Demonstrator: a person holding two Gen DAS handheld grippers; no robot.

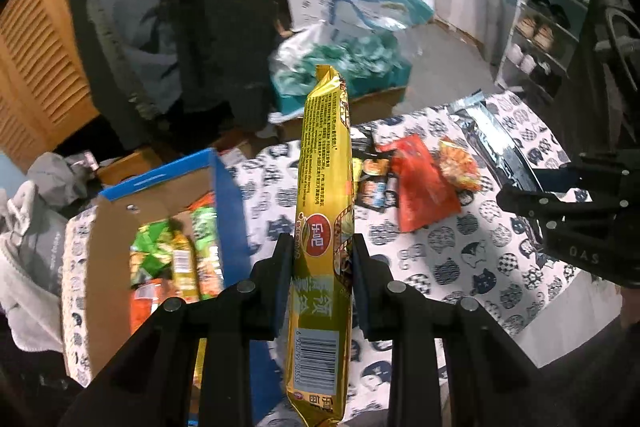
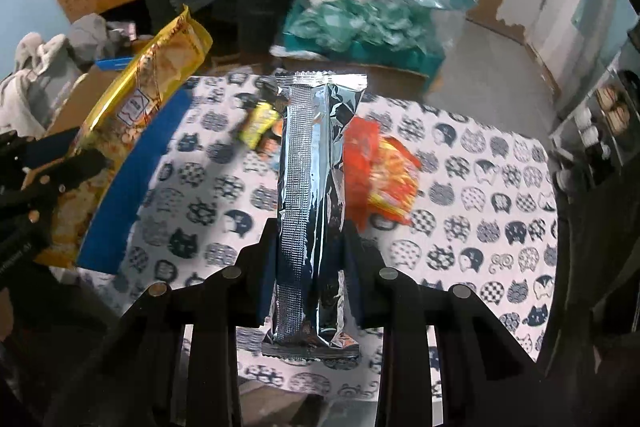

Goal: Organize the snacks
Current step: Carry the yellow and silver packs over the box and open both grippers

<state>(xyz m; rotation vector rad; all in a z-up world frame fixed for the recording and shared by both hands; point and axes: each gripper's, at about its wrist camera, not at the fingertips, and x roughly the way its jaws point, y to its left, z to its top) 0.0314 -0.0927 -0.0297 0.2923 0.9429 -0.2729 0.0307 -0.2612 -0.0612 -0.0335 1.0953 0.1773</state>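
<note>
Clamped in my left gripper point(image 1: 322, 259) is a yellow snack pack point(image 1: 326, 195), standing on edge above the cat-print cloth point(image 1: 460, 259), with the cardboard box point(image 1: 120, 227) of snacks to its left. My right gripper point(image 2: 310, 247) squeezes a silver foil pack point(image 2: 310, 167); red packets point(image 2: 384, 167) lie beyond it.

The tabletop point(image 2: 460, 187) wears a white cloth printed with navy and black cat heads, some checked, some scaled. Left of it, the cardboard box point(image 1: 224, 187) is brown inside with a blue edge, and holds green, yellow and orange packets point(image 1: 180, 255). The long snack bag point(image 1: 326, 187) is golden yellow with a red oval logo and a white barcode patch. The other packet point(image 2: 310, 187) is shiny silver. On the cloth beyond it lie red and orange-yellow wrappers point(image 2: 384, 167). Both tongs are black.
</note>
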